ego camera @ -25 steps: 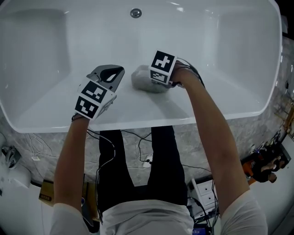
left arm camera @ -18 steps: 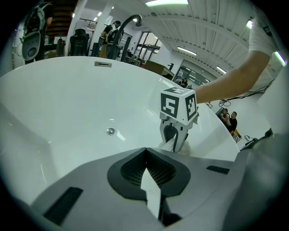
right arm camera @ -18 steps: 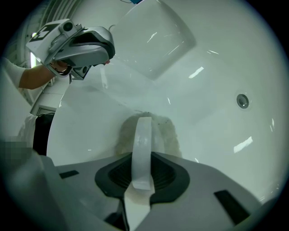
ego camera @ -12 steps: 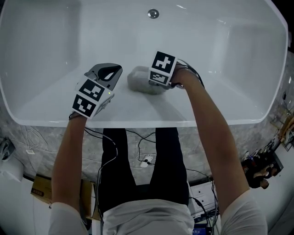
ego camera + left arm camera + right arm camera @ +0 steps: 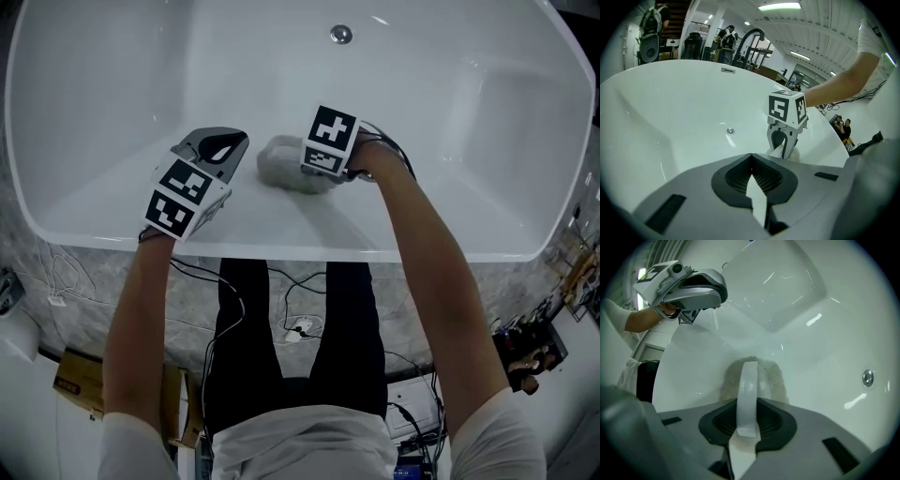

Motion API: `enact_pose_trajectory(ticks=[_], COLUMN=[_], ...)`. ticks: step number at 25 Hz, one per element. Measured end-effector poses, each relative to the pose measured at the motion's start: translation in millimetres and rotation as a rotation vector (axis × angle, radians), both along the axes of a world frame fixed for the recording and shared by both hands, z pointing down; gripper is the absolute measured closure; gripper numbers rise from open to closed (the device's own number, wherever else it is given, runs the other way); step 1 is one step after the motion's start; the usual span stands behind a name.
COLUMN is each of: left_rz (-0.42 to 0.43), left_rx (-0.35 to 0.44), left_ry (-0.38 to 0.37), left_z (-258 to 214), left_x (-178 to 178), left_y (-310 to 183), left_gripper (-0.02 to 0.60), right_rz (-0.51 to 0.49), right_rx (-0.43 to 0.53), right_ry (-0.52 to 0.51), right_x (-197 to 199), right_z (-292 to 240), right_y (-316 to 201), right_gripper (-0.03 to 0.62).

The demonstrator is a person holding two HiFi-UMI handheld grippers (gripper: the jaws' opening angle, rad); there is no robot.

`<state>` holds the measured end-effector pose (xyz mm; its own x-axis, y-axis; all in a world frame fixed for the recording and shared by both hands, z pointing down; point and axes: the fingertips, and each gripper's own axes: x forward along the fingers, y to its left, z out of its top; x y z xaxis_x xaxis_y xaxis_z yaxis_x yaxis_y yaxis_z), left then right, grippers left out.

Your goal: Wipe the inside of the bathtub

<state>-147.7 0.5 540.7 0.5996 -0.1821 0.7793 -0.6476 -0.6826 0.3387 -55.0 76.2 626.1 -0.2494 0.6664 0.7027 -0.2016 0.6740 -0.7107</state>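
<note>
Bathtub (image 5: 450,66): white, glossy, viewed from above across its near rim, with the drain (image 5: 341,35) high on the far wall. Cloth (image 5: 278,161): grey-beige, bunched into a wad, pressed against the sloping near wall, well short of the drain and a little to its left.

Right gripper (image 5: 298,172): clamped on a fold of the cloth, with the rest of the wad spreading past the tips onto the wall. Left gripper (image 5: 226,147): farther left of the drain than the cloth, just beside the wad but apart from it, jaws closed together on nothing. Cannot tell whether resting on the slope or hanging just above it.

Probably mid-wipe on the near wall, with the floor and the far wall around the drain yet to be covered.

Possible trouble from here:
- Loss of the cloth from the pinch, caused by hard dragging on a slick surface with only one fold held.
- Hard jaw tips scraping the enamel, caused by too steep a tilt or by the wad thinning under the tips.
- A knock between the two grippers, caused by a stroke swept away from the drain's side toward the idle left one.
- Lighter pressure and missed patches near the drain, caused by the long reach over the rim.
</note>
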Motion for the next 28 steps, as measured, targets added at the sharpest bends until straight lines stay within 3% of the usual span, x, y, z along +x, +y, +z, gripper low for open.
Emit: enact_pose_trajectory(ticks=[12, 28], left_rz=[-0.091, -0.149], left_rx=[0.014, 0.018], left_ry=[-0.019, -0.051], left_z=[-8.9, 2.0], left_x=[-86.1, -191.5], left_y=[-2.5, -12.0], left_gripper=[0.575, 0.575], right_rz=[-0.08, -0.135], right_rx=[0.002, -0.029], right_ry=[-0.031, -0.106], right_x=[-88.4, -213.4], right_z=[-7.7, -8.0], right_y=[0.7, -3.5], right_gripper=[0.499, 0.499])
